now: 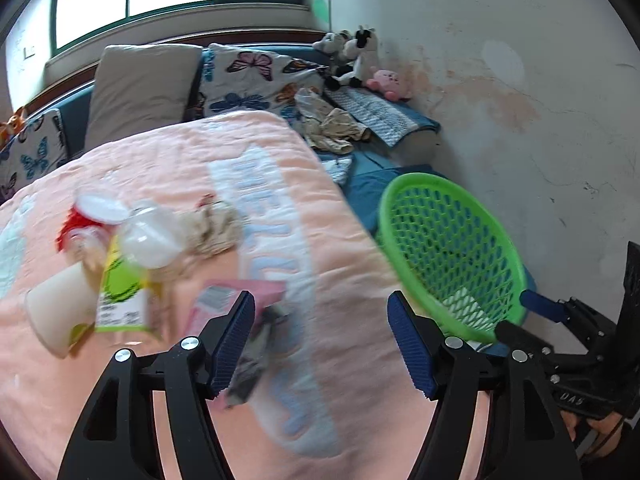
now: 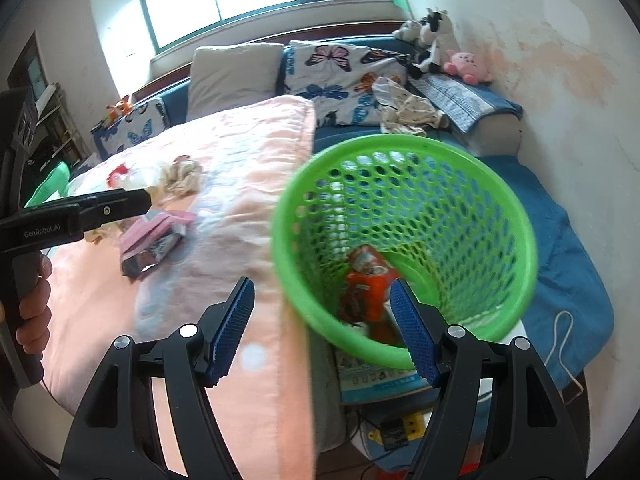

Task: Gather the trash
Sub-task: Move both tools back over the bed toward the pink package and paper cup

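Several pieces of trash lay clustered on the left of the pink quilt [image 1: 168,168]: a pale cup [image 1: 60,312] on its side, a green-and-yellow carton [image 1: 120,296], a clear plastic bottle [image 1: 148,236] and a crumpled tissue [image 1: 212,228], all still to be gathered. Nearer the middle, a pink wrapper [image 1: 240,300] lay just ahead of the left gripper [image 1: 320,340], whose fingers stood apart with nothing between them, probably lined up to take that wrapper. Further right, the green basket [image 2: 404,240] was tipped with its mouth toward the bed, seemingly so that trash could be dropped in easily; a red packet [image 2: 368,284] already lay inside it. The right gripper [image 2: 320,328] had its fingers apart astride the basket's near rim, whether pressing on it I could not tell, apparently steadying it beside the quilt
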The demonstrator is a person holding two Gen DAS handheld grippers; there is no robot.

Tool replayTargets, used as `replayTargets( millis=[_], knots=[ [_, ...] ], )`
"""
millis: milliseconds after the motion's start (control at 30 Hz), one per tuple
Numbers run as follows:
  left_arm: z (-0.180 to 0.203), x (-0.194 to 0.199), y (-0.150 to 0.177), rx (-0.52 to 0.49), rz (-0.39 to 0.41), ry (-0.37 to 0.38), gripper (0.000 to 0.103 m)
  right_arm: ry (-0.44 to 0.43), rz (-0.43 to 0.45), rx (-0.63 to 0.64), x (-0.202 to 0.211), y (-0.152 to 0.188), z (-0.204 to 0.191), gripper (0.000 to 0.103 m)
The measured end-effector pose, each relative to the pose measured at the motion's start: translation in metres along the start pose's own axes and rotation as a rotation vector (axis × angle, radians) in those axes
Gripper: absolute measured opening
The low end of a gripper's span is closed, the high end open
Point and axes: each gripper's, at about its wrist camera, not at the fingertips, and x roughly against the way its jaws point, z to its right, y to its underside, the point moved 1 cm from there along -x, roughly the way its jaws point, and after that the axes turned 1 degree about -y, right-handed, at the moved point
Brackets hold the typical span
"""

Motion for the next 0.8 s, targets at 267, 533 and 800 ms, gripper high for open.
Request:
replayTargets(
  millis=[267,533,800],
  knots=[
    [-0.067,0.026,0.018,0.061,0.013,-0.111,0.075,-0.074,-0.026,0.038,-0.015,-0.006,-0.053,0.073],
    [-0.127,0.048,0.031,0.157,0.030,-0.179,0.075,-0.174,-0.079,0.032,-0.043,-0.017,-0.106,0.076],
    [-0.167,0.064,0.040,0.205,0.049,-0.214,0.075,-0.246,-0.125,-0.004,-0.070,-0.031,-0.149,0.083]
  ],
)
